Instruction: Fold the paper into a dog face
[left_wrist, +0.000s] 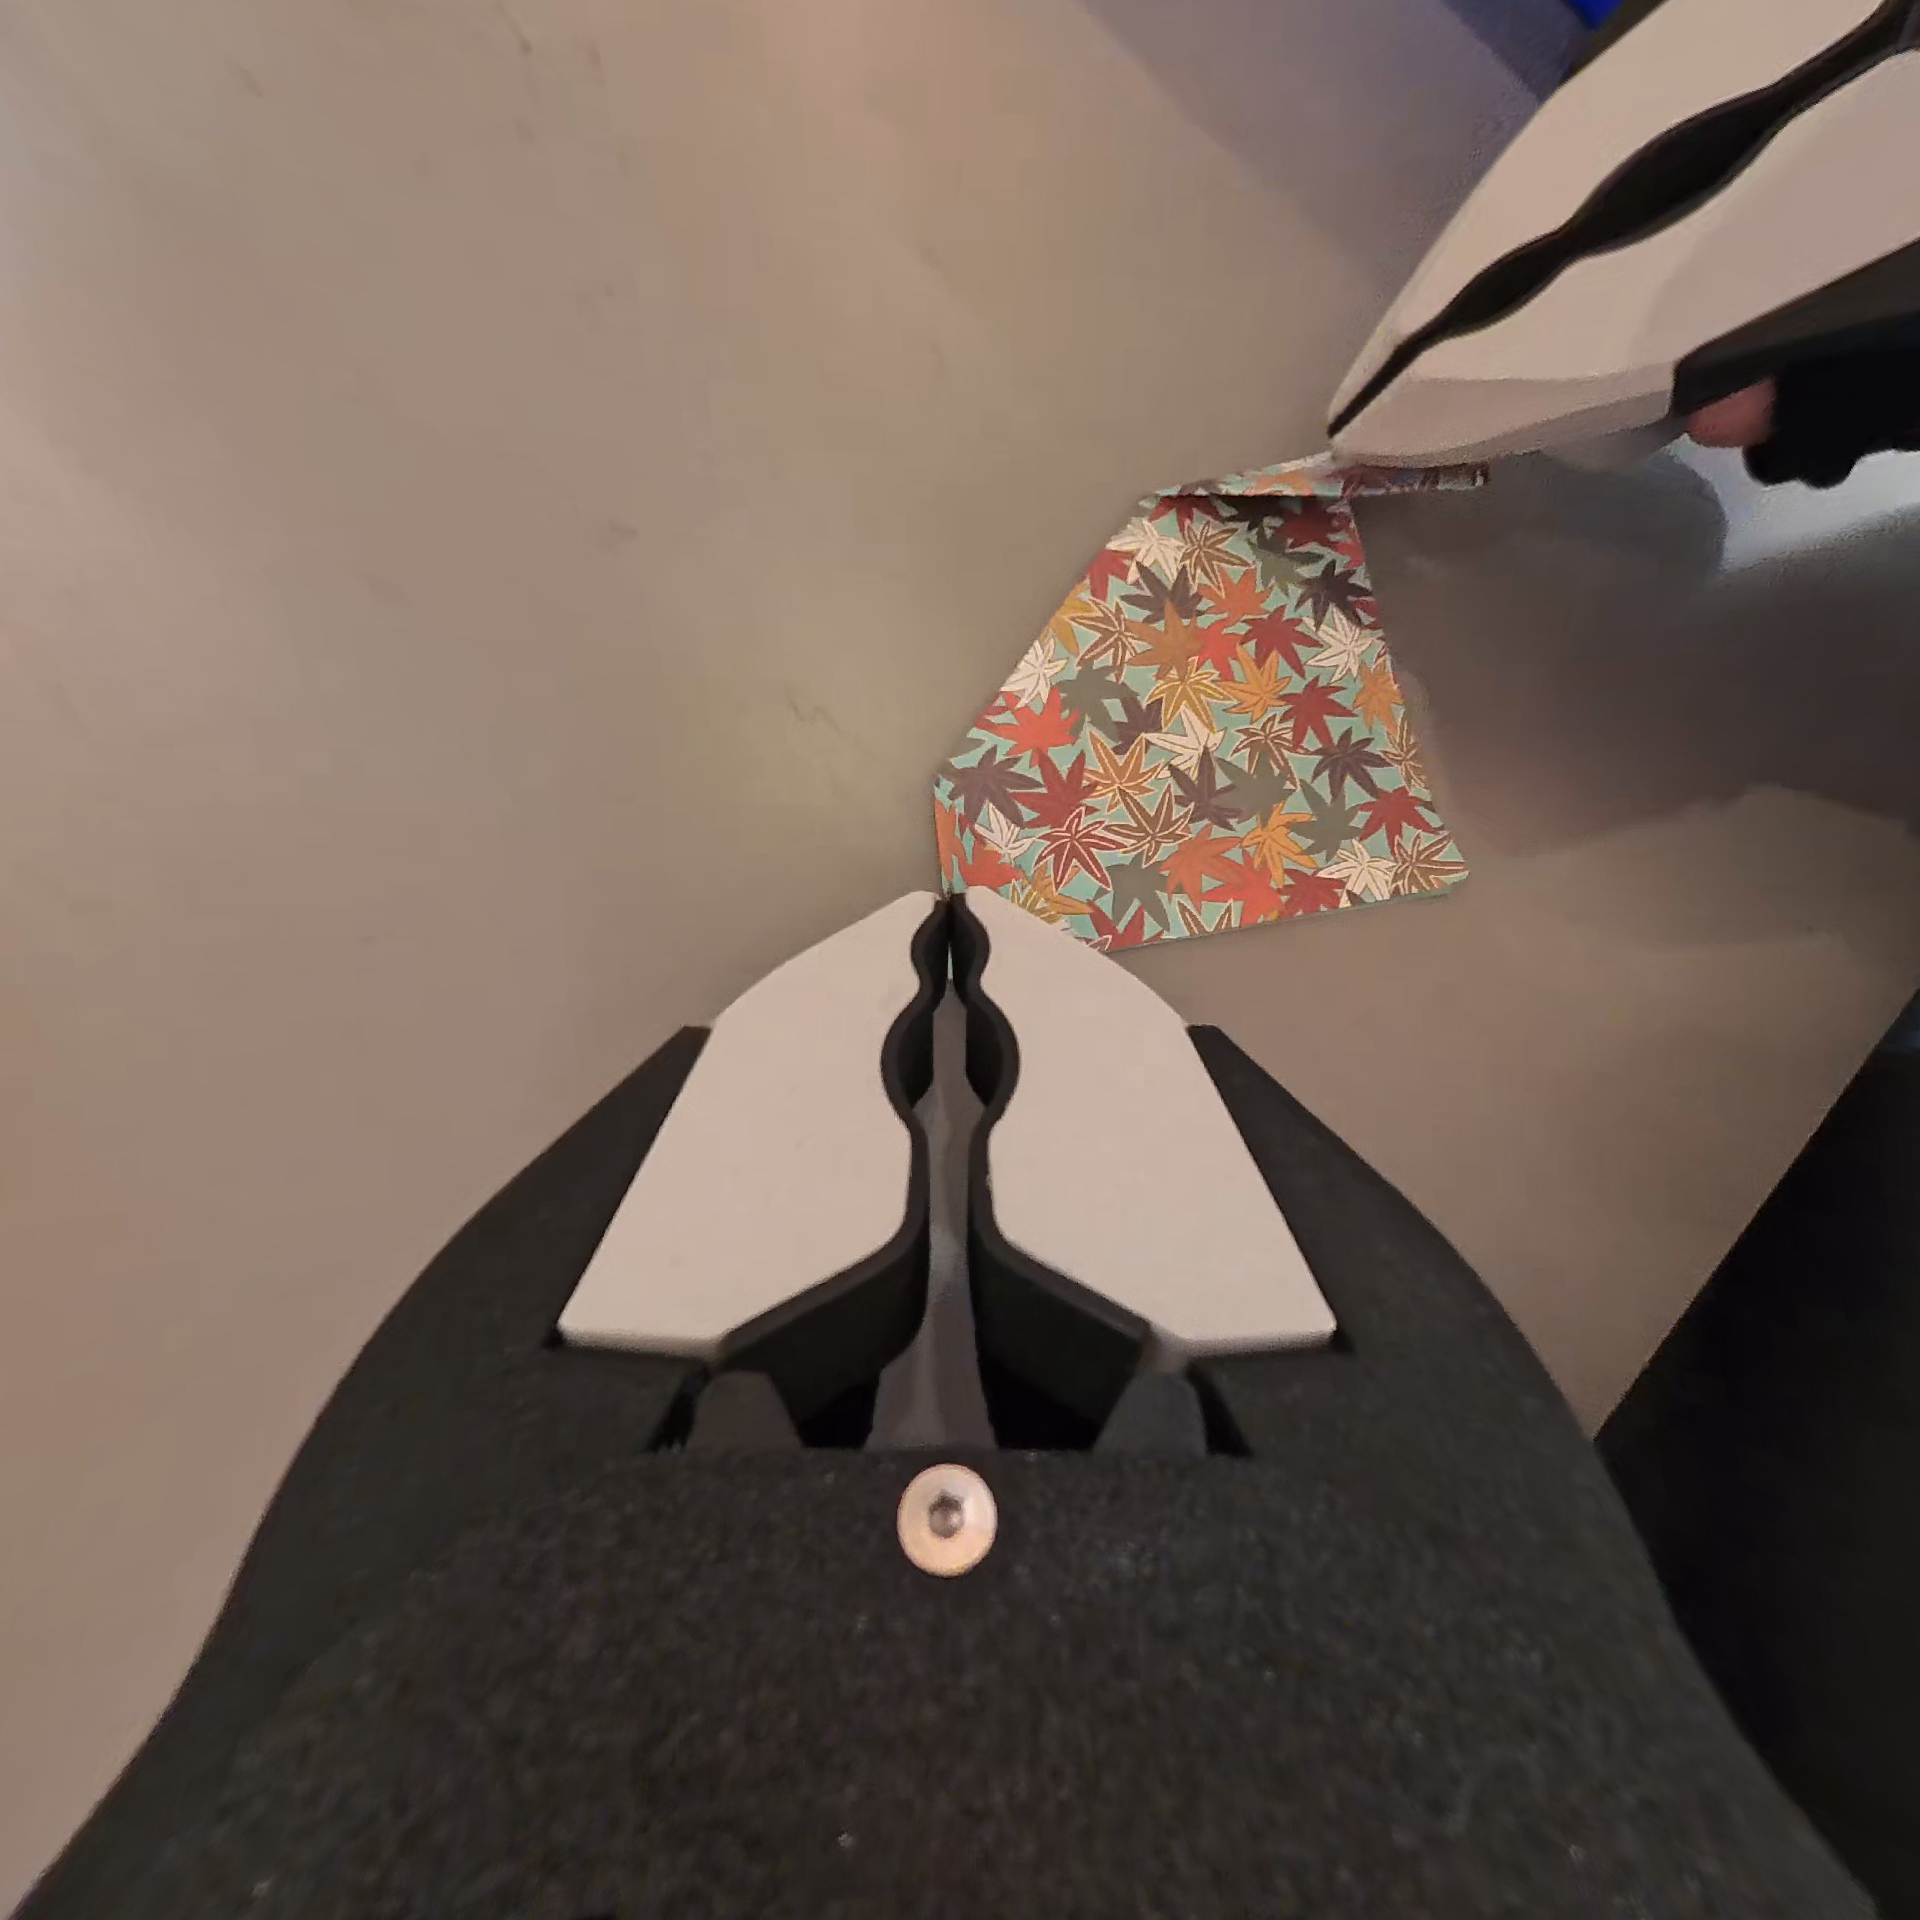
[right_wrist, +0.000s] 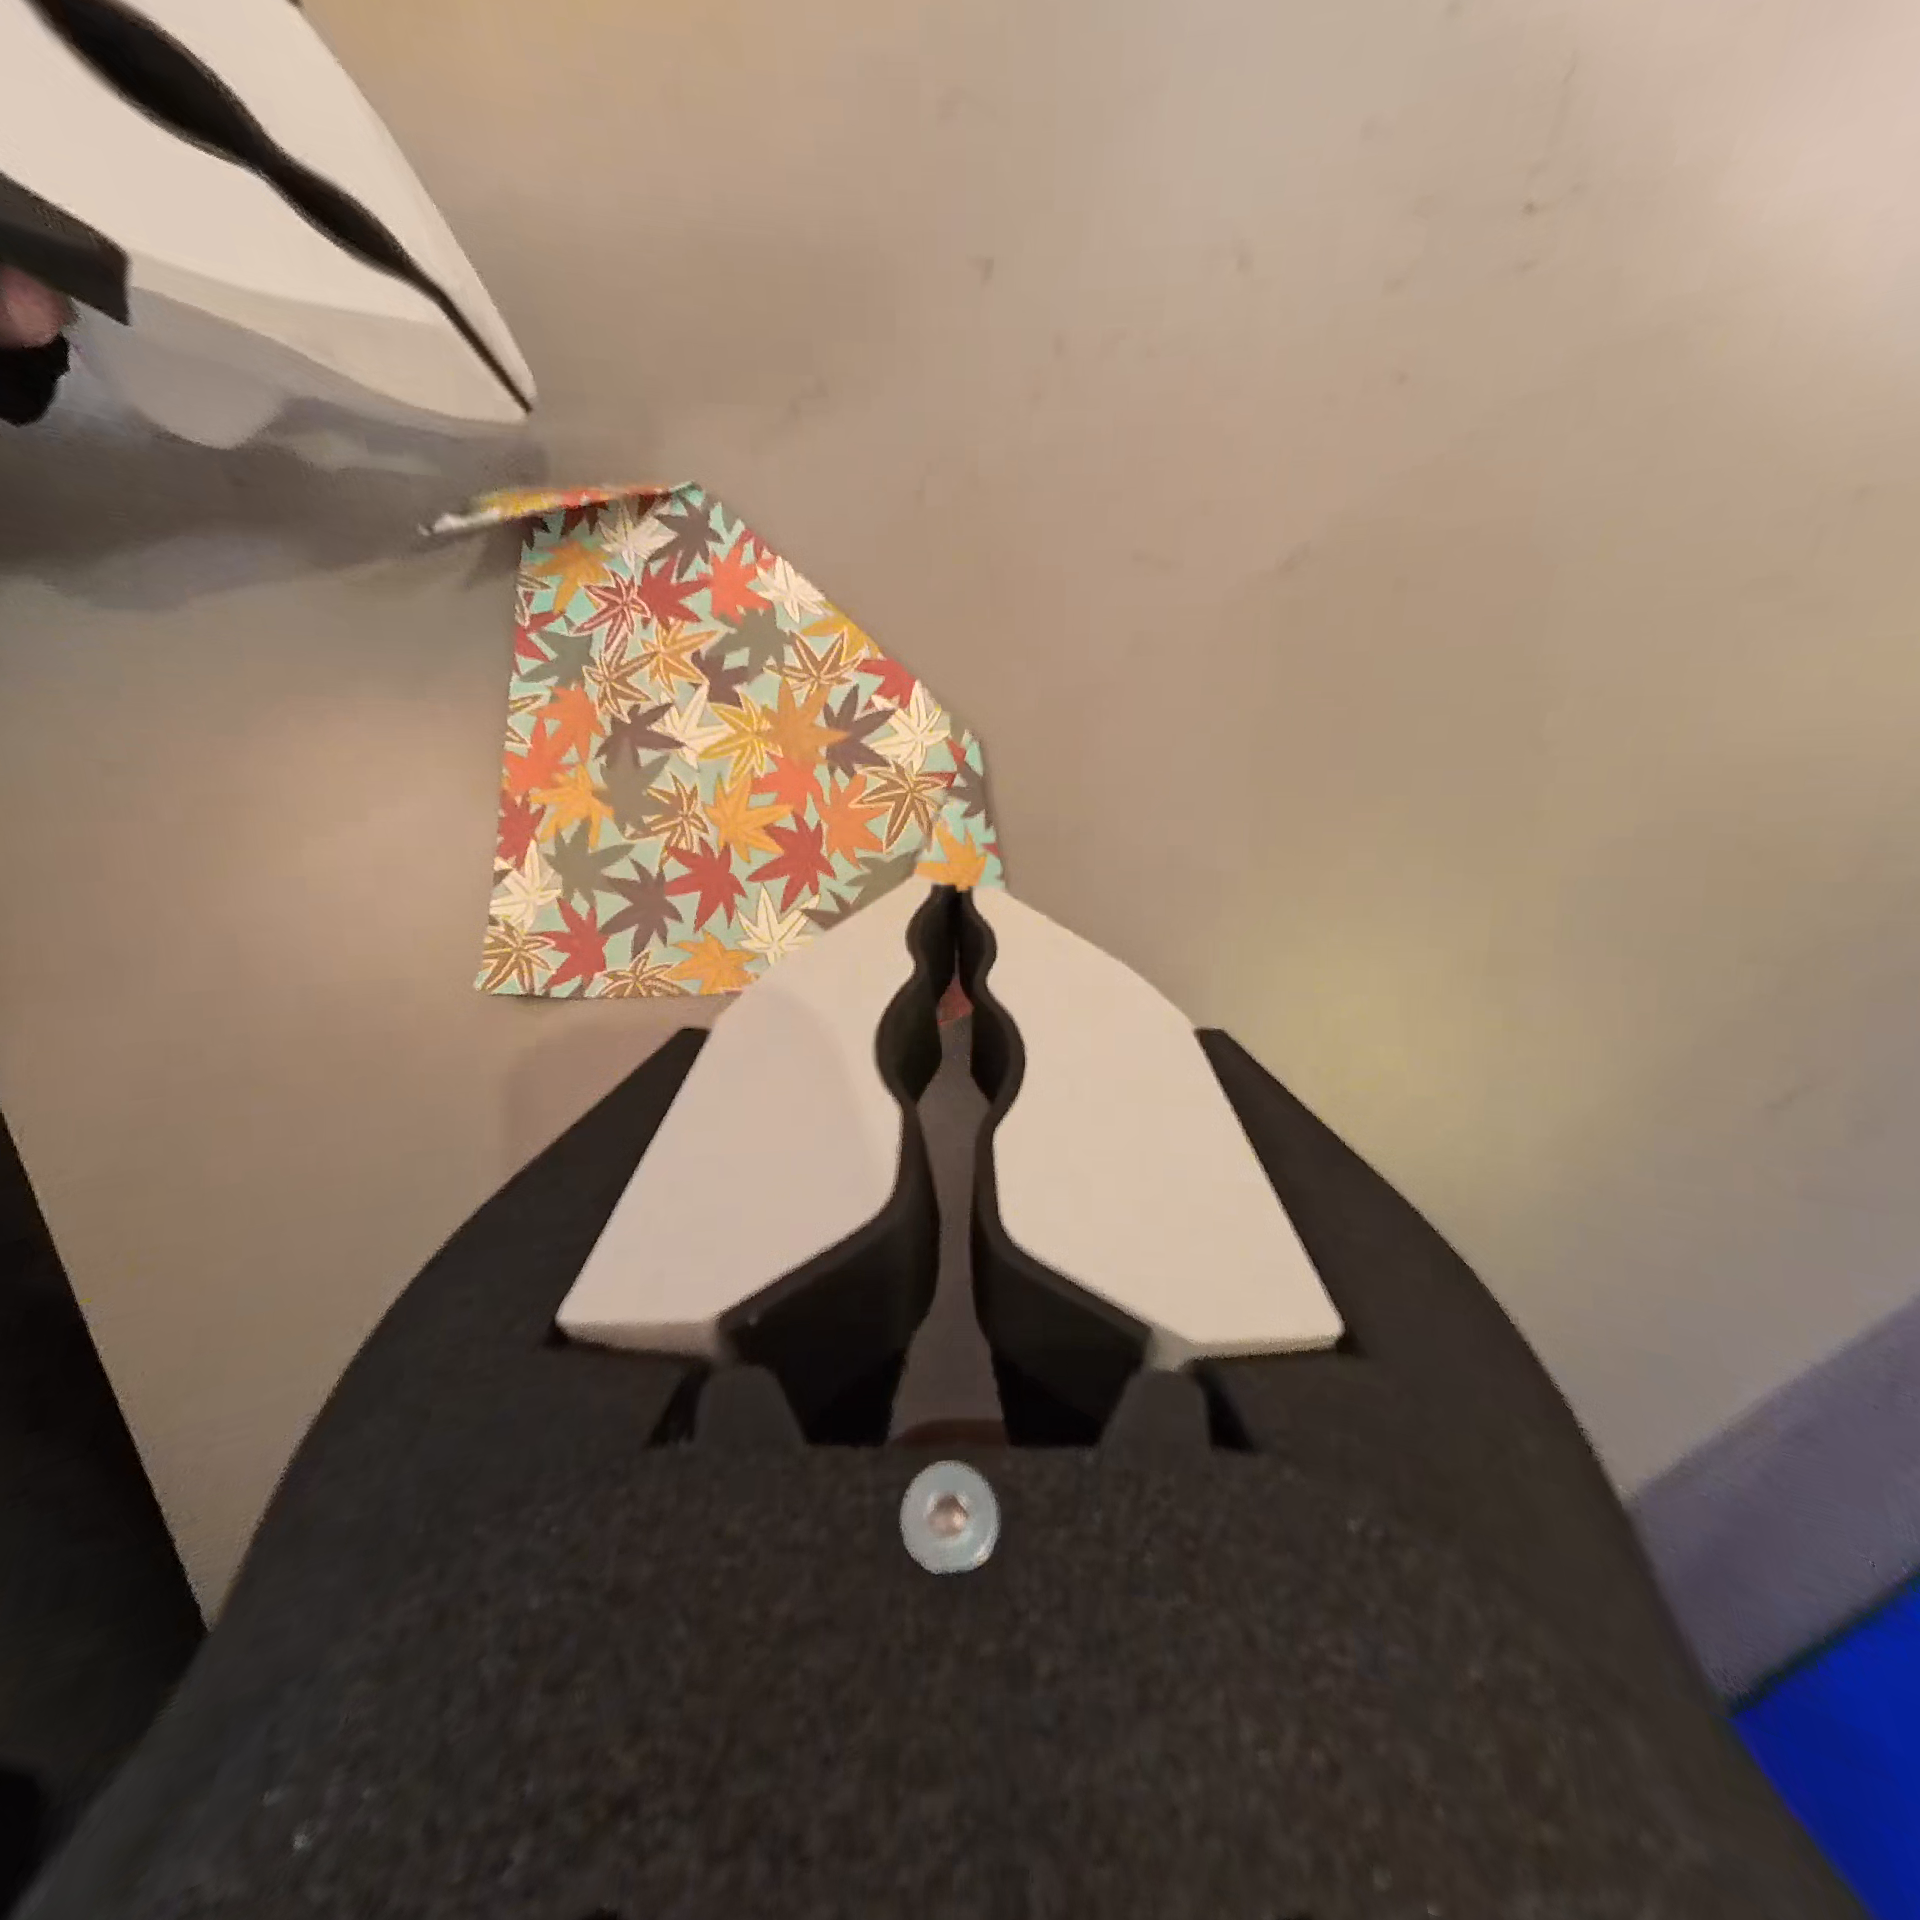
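The paper (left_wrist: 1195, 727), printed with autumn leaves on teal, lies partly folded on the beige table (left_wrist: 468, 520). It also shows in the right wrist view (right_wrist: 707, 769). My left gripper (left_wrist: 951, 904) is shut, and its tips are at the paper's near corner, where a narrow flap is turned over. My right gripper (right_wrist: 953, 896) is shut, and its tips rest on the opposite corner. A bit of leaf print shows through the gap between its pads, under them. In the left wrist view the right gripper (left_wrist: 1340, 428) sits over a raised flap (left_wrist: 1278, 483). In the right wrist view the left gripper (right_wrist: 520, 400) hovers just above the other flap (right_wrist: 540, 506).
The table's edge runs along the right side with dark floor beyond (left_wrist: 1787, 1299). A blue surface (right_wrist: 1839, 1745) lies past the table edge at the lower right. A hand in a dark glove (left_wrist: 1808, 426) holds the right gripper. Some 12 cm of space lies between my two pairs of fingers.
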